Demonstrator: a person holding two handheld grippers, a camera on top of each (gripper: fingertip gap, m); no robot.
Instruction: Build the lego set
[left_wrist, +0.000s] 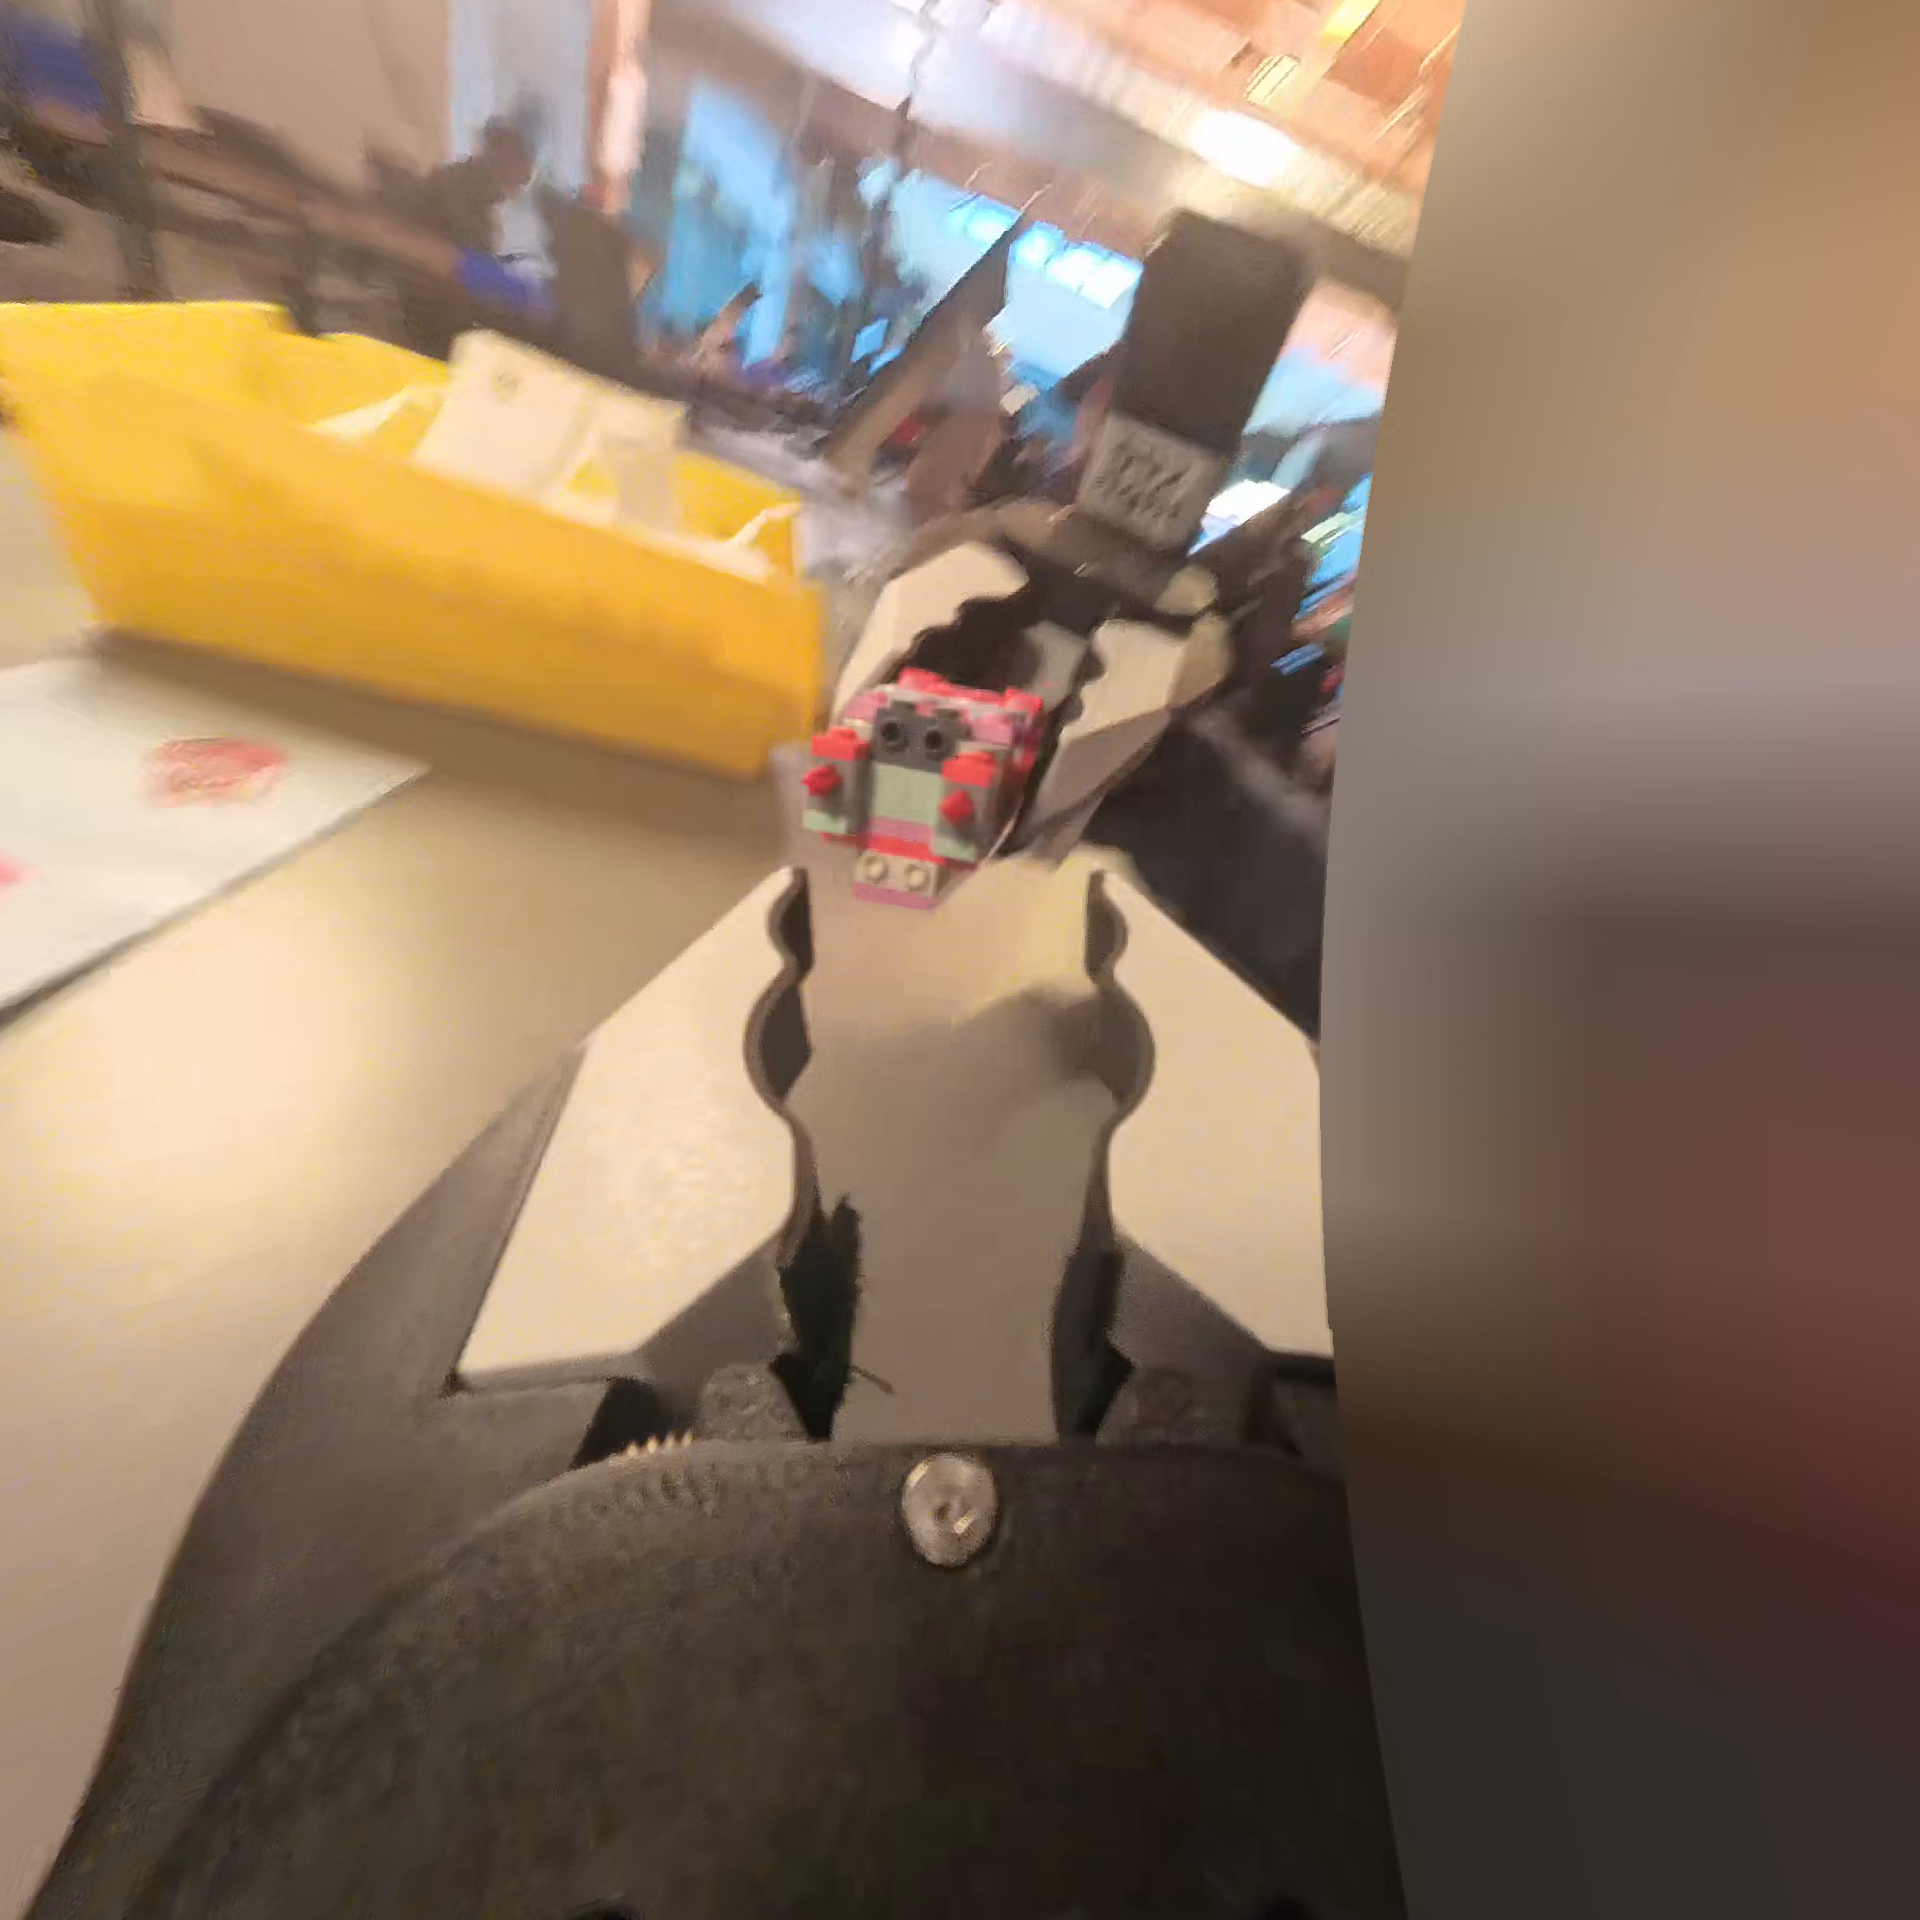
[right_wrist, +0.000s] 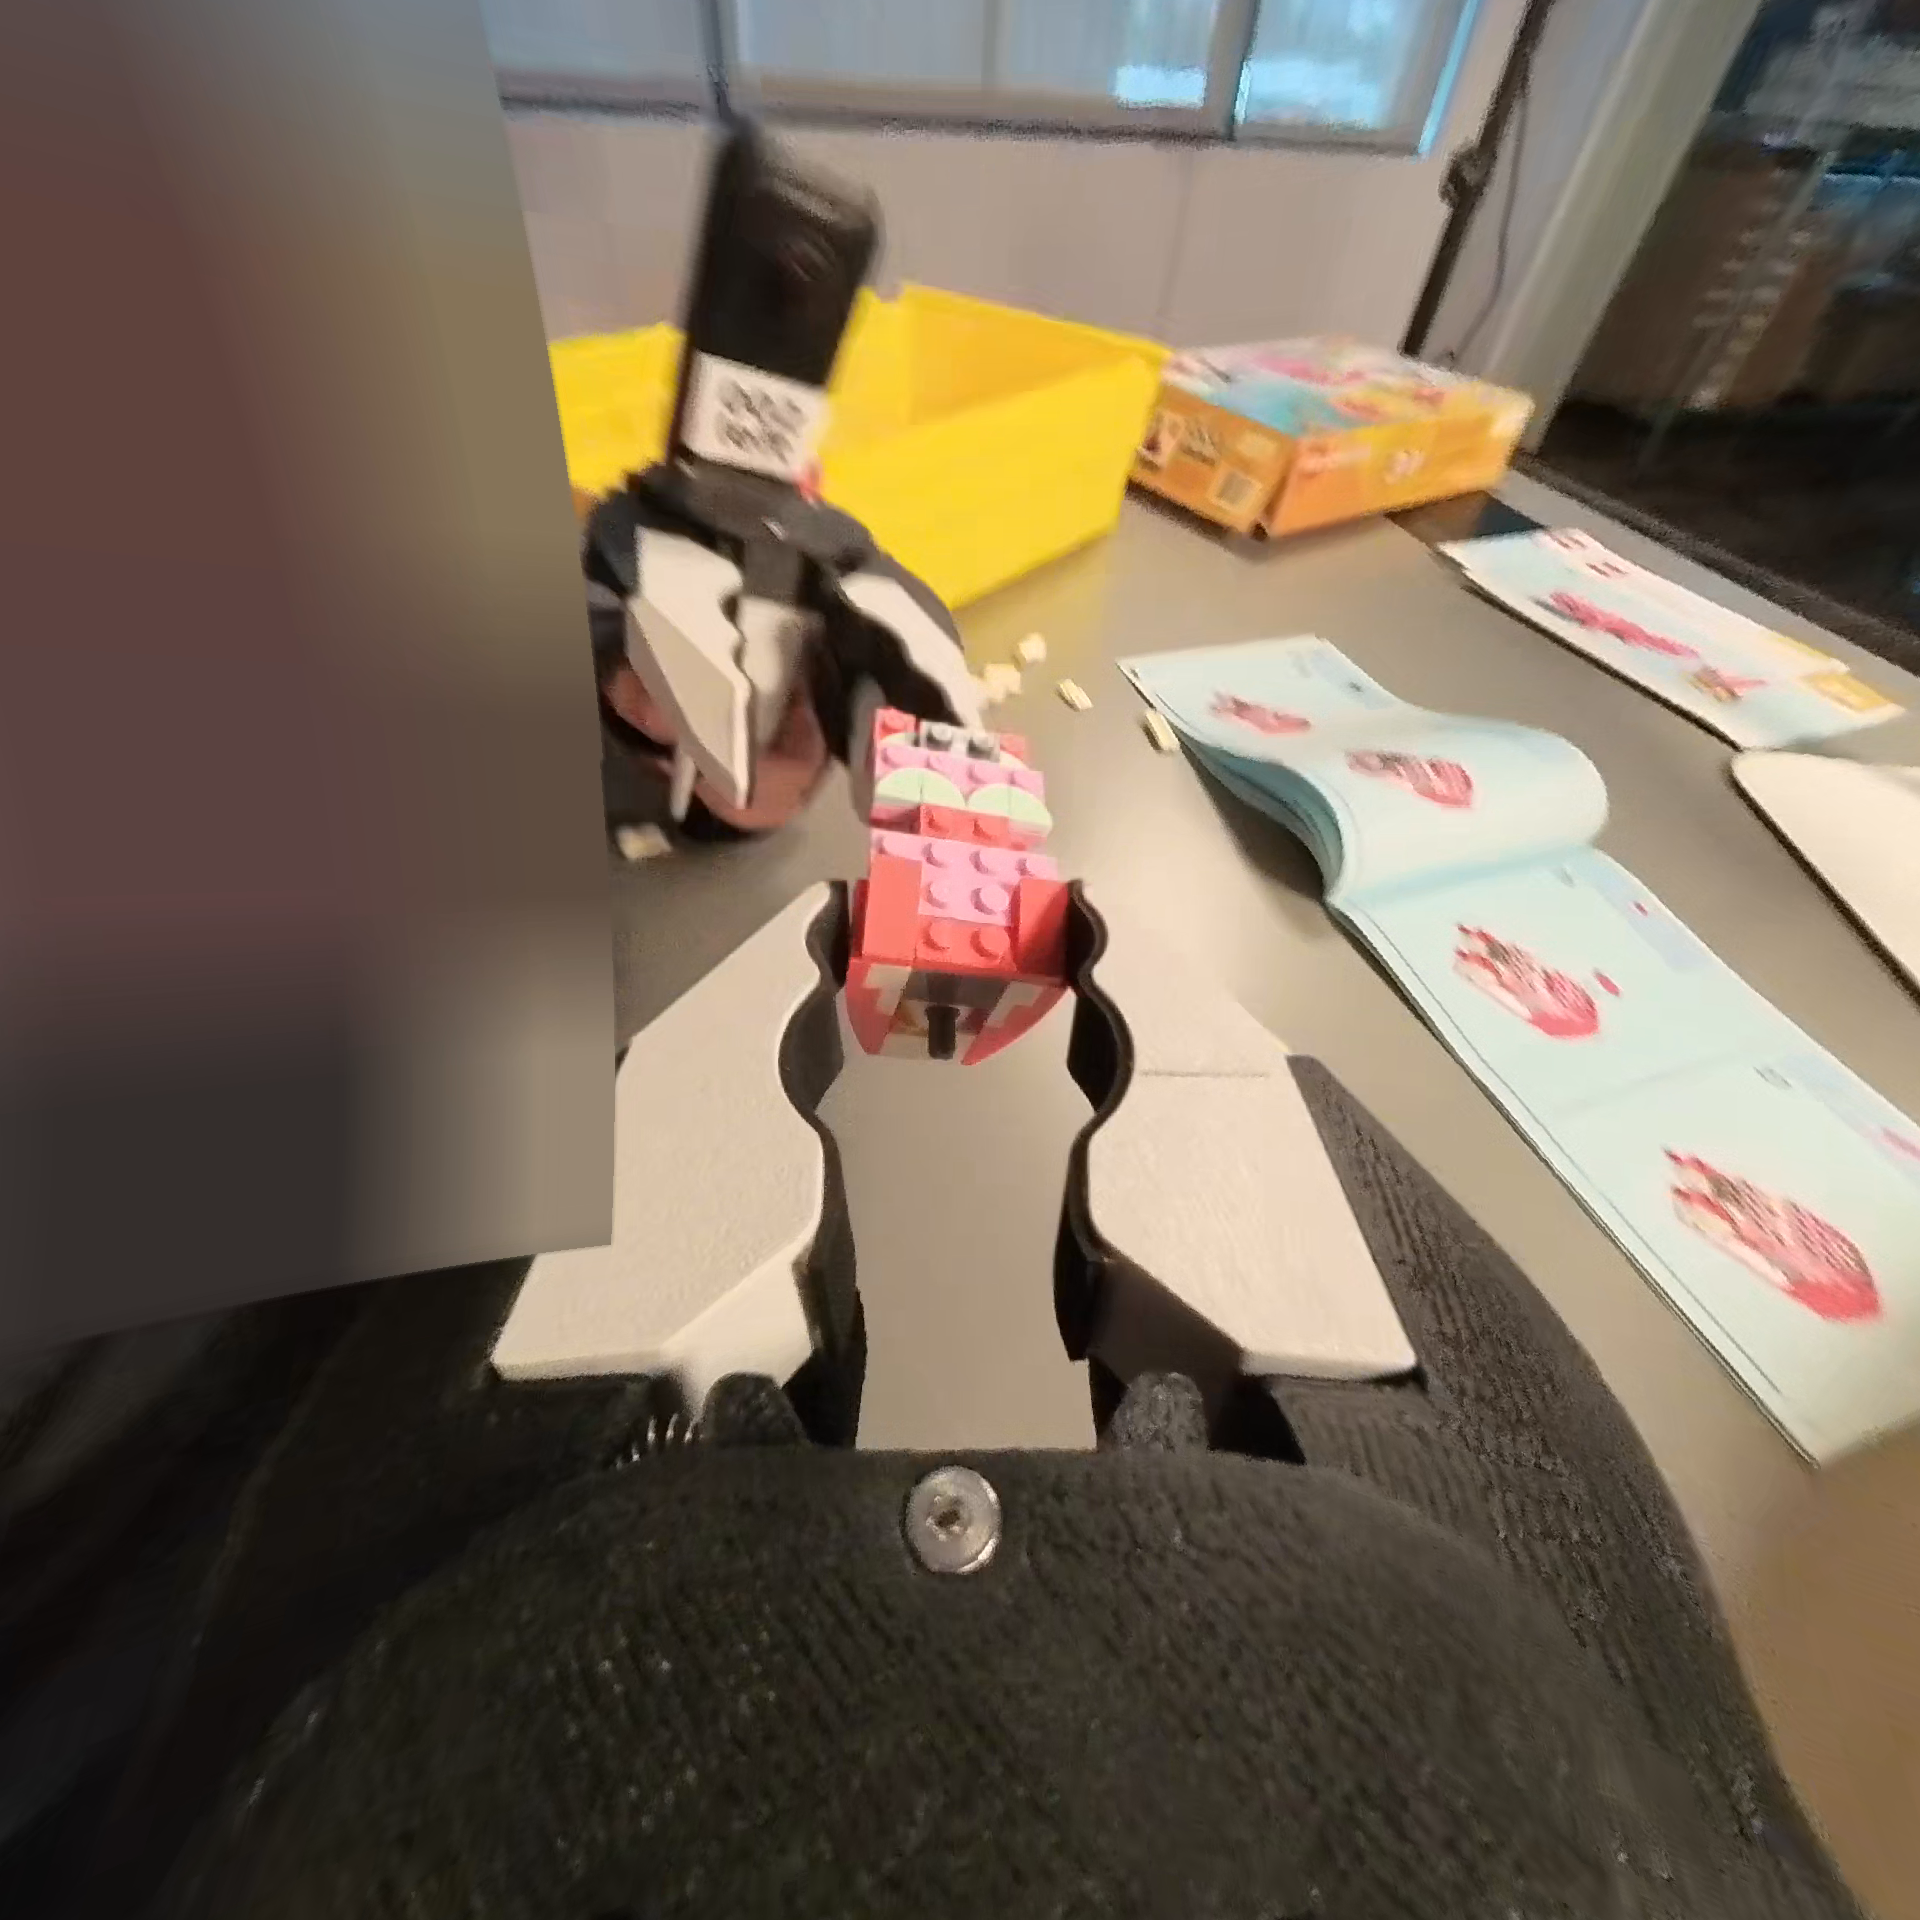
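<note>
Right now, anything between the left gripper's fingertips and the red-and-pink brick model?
Nothing visible. The red-and-pink brick model sits clamped in the right gripper, its far end facing the open left gripper, with no object in the gap between them.

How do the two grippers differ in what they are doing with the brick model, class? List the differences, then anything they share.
1. The right gripper clamps the red, pink and green brick model between its fingertips; the left gripper grips nothing, its fingers apart.
2. The right gripper carries the model above the table; the left gripper only faces the model's far end.

Shared: both have pale scalloped fingers on black bodies.
</note>
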